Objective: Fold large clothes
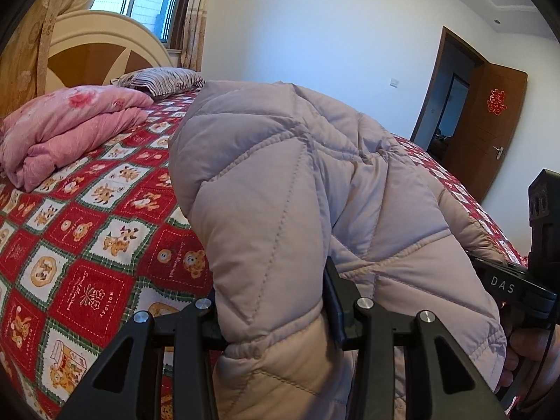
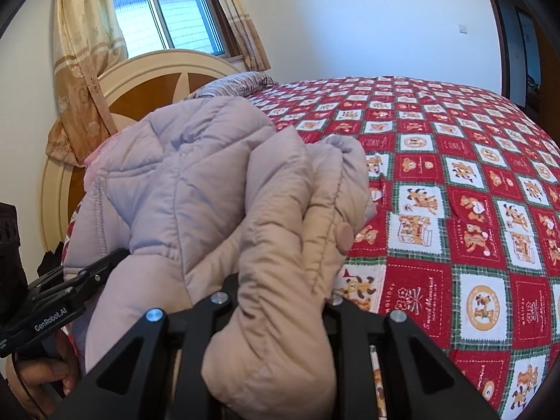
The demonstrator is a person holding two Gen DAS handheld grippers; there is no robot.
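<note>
Bunched coat (image 1: 280, 192) hiding both grippers' fingertips

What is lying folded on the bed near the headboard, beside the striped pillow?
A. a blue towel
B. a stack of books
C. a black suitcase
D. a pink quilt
D: a folded pink quilt lies on the red patterned bedspread, next to the striped pillow.
</note>
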